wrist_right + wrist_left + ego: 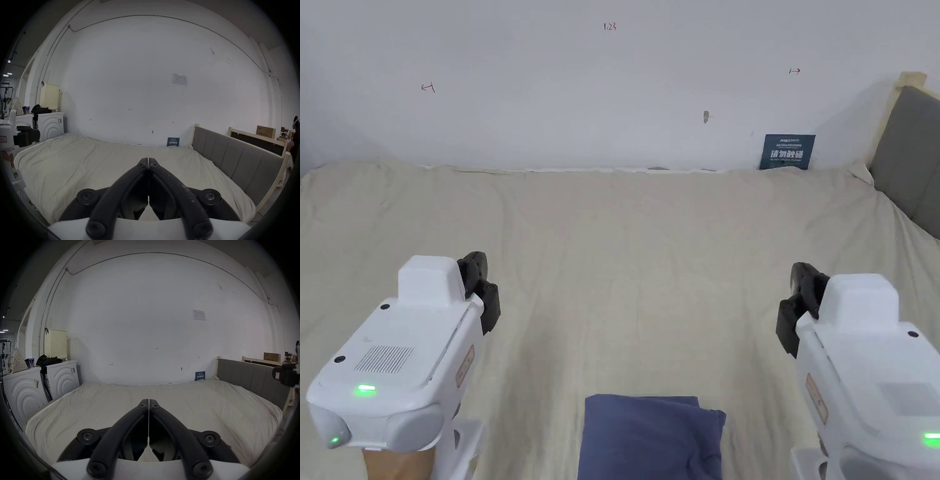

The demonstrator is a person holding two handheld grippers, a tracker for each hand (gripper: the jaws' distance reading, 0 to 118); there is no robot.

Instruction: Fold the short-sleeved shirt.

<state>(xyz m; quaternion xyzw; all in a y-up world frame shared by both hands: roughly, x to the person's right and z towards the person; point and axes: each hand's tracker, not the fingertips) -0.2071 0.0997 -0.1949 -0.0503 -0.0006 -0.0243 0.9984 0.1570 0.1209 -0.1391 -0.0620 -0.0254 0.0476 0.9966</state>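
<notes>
Head view showed the left gripper (481, 287) at lower left and the right gripper (800, 306) at lower right, both held level above the beige bed sheet (625, 250) and pointing toward the white wall (581, 94). Each gripper view showed its own jaws pressed together on nothing. A folded blue shirt (650, 437) lay at bottom center, between the grippers, touching neither.
</notes>
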